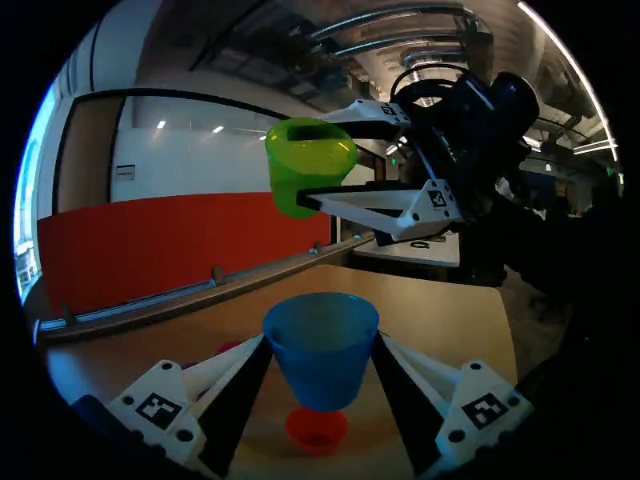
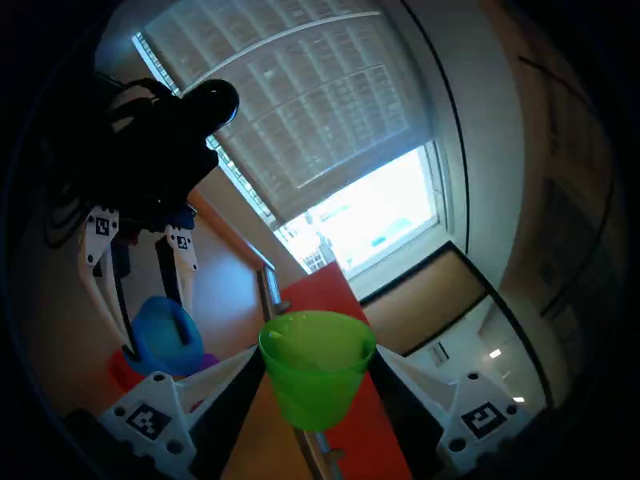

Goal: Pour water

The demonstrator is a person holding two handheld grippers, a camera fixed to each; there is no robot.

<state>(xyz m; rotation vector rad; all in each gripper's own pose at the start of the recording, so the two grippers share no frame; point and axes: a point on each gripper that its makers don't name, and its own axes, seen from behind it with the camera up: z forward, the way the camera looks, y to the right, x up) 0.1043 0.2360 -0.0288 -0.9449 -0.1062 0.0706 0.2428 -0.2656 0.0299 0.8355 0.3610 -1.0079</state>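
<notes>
In the left gripper view my left gripper (image 1: 322,344) is shut on a blue cup (image 1: 322,364), held upright over the wooden table (image 1: 448,312). Higher up and farther off, my right gripper (image 1: 310,160) is shut on a green translucent cup (image 1: 308,168), which is slightly tilted and has one finger above the other. In the right gripper view the green cup (image 2: 316,376) sits between the right gripper's (image 2: 318,356) fingers. The left gripper (image 2: 160,336) with the blue cup (image 2: 164,336) is at the lower left. No water is visible in either cup.
A small red cup (image 1: 318,430) stands on the table right under the blue one, and a purple object (image 2: 208,362) lies beside it. A rail (image 1: 200,292) and a red wall panel (image 1: 184,240) border the table's far side. A bright window (image 2: 368,216) is ahead.
</notes>
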